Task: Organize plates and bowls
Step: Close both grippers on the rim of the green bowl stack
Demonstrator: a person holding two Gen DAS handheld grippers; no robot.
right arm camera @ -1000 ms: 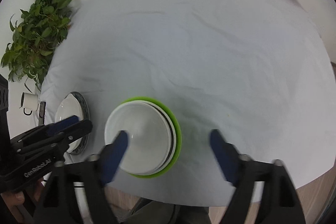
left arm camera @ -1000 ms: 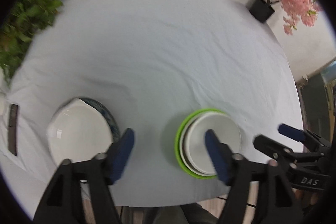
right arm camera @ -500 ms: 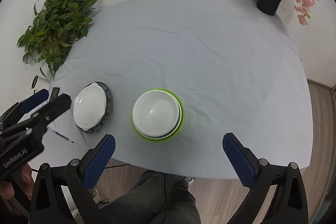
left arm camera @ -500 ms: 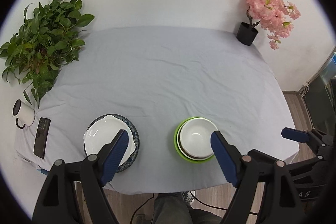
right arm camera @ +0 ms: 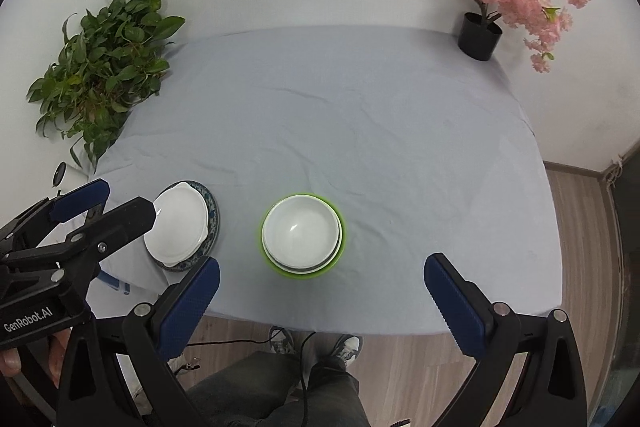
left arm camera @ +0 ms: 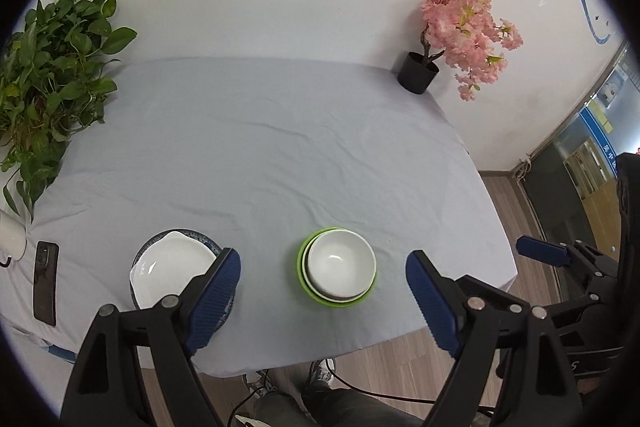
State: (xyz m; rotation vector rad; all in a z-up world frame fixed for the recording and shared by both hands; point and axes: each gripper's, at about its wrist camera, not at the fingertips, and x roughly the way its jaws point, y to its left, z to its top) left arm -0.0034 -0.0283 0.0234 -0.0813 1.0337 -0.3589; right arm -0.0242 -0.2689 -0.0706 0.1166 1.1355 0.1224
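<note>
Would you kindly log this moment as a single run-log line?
left tool: open, empty | right tool: open, empty | bowl stack: nested, on table | plate stack: beside bowls | phase: both tools above table

Two neat stacks sit near the table's front edge — white bowls (left arm camera: 341,263) nested upright in a green bowl (left arm camera: 307,281), and, well apart, a white plate (left arm camera: 170,275) on a blue-patterned plate (right arm camera: 210,211).

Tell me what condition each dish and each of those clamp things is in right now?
White bowl: upright, empty, nested on top of the stack.
Green bowl: upright, at the bottom of the stack.
White plate: empty, lying on the patterned plate.
Left gripper: open, holding nothing.
Right gripper: open, holding nothing.
</note>
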